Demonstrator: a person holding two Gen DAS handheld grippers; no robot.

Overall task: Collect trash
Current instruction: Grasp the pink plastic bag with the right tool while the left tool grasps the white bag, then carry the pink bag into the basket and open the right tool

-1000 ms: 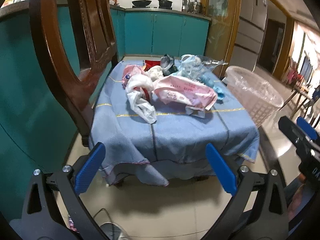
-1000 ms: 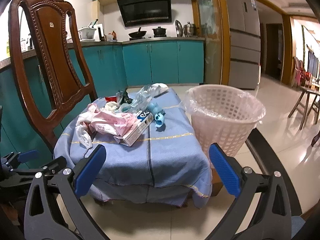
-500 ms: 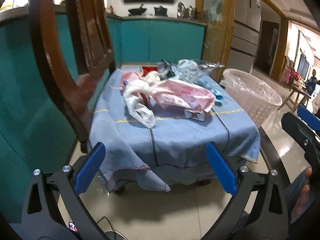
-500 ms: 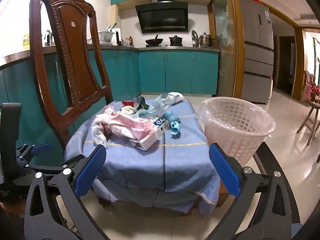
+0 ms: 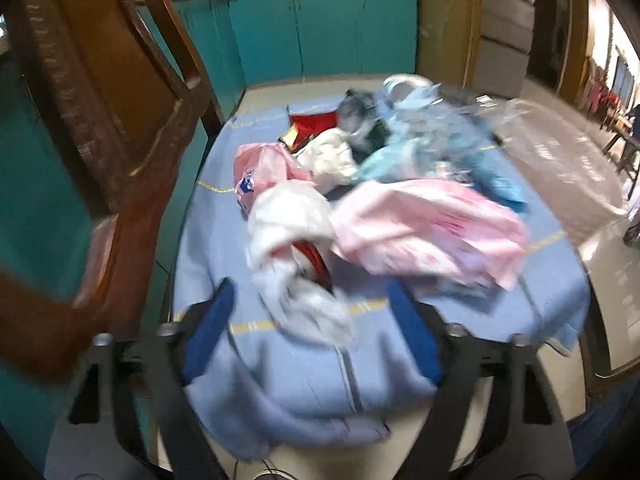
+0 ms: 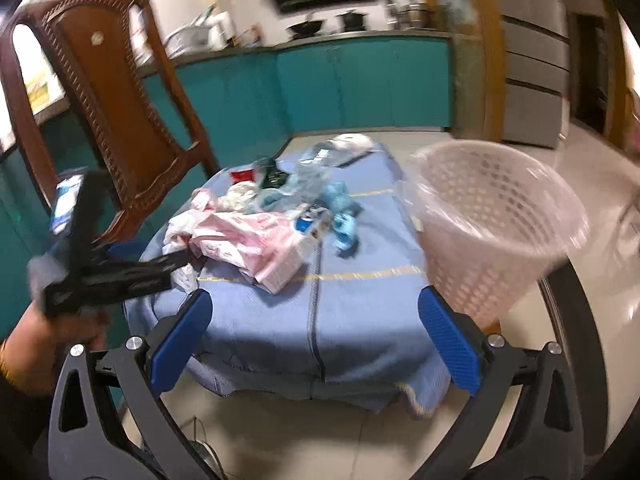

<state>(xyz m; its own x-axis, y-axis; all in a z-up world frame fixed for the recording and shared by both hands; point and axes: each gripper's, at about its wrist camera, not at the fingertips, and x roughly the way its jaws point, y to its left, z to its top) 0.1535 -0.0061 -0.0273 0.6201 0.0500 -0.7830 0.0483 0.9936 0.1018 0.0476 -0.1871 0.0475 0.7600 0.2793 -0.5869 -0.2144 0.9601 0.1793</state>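
Left tool [image 5: 308, 330] spread wide and empty just short of white bag [image 5: 292, 240] in trash heap on table [image 5: 400, 360], right tool [image 6: 316, 330] likewise gaping, basket [image 6: 492, 224] alongside: reaching step, apparently; next, closing on crumpled plastic.

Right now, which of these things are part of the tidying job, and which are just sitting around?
Part of the job:
- pink plastic bag
- white plastic bag
- blue crumpled wrapper
- small carton
- lined waste basket
- left gripper, open
- right gripper, open

Just there:
- wooden chair
- blue tablecloth
- teal cabinets
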